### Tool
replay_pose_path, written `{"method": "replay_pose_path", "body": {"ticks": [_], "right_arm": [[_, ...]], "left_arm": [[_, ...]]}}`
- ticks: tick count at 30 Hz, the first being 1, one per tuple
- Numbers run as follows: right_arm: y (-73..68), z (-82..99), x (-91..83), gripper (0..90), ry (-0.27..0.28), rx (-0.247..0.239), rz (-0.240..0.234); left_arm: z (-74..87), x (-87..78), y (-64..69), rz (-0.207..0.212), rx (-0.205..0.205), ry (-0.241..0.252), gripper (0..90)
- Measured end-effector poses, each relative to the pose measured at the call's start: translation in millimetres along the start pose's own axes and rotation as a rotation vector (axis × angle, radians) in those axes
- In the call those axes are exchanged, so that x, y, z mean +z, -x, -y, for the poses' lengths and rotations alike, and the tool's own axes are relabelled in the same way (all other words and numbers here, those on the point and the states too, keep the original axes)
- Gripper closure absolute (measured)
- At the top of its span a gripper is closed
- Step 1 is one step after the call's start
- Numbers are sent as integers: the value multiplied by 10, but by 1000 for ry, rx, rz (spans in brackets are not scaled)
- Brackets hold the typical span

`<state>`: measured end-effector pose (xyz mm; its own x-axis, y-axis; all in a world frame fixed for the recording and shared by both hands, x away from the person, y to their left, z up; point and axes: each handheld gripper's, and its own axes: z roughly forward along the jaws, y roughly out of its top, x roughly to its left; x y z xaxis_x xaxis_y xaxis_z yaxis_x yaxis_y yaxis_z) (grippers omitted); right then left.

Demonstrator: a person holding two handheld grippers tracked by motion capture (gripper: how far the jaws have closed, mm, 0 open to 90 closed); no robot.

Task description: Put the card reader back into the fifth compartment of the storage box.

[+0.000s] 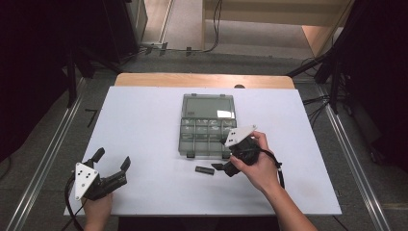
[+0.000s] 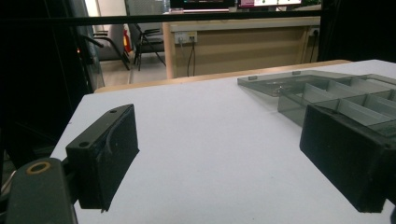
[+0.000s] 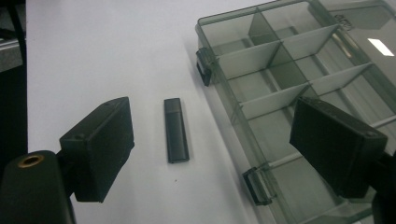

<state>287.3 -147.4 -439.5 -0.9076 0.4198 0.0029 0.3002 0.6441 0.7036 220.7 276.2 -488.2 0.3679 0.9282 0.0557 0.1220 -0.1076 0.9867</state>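
Two open grippers, one small black stick

From above, I see a smoky compartment box (image 1: 208, 126), lid open, mid-table; the black stick (image 1: 204, 170) lies just before it. Left gripper (image 1: 111, 161) gapes wide, well apart. Right gripper view: right gripper (image 3: 212, 149), jaws wide, over the flat rectangular stick (image 3: 176, 136).

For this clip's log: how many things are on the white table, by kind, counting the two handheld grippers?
Grippers: 2, the left gripper and the right gripper, both with fingers apart
Clear compartment boxes: 1, the organiser box, lid open
Small black sticks: 1, the black stick lying beside the box
Total: 4
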Motion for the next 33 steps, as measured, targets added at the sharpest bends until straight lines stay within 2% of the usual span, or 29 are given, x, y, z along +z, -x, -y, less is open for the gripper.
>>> {"method": "replay_pose_path", "body": {"ticks": [2, 3, 9, 14, 15, 21, 27, 33], "right_arm": [[-4, -5, 27, 121, -4, -2, -19], [0, -8, 48, 180, -1, 6, -63], [-14, -17, 110, 242, -14, 2, -77], [-41, -37, 169, 327, -27, 8, -82], [-40, -40, 183, 335, -29, -3, -84], [-75, -52, 280, 418, -70, -1, -91], [-103, -48, 394, 456, -110, -8, -113], [-115, -48, 467, 494, -141, -14, -107]], "left_arm": [[0, 1, 0, 1, 0, 0, 116], [0, 0, 1, 1, 0, 0, 116], [0, 1, 2, 1, 1, 0, 116], [0, 1, 3, 0, 2, 0, 116], [0, 1, 3, 0, 1, 0, 117], [0, 0, 2, 1, 2, -1, 116], [0, -1, 1, 1, 2, 0, 116], [0, -2, 1, 2, 3, -1, 116]]}}
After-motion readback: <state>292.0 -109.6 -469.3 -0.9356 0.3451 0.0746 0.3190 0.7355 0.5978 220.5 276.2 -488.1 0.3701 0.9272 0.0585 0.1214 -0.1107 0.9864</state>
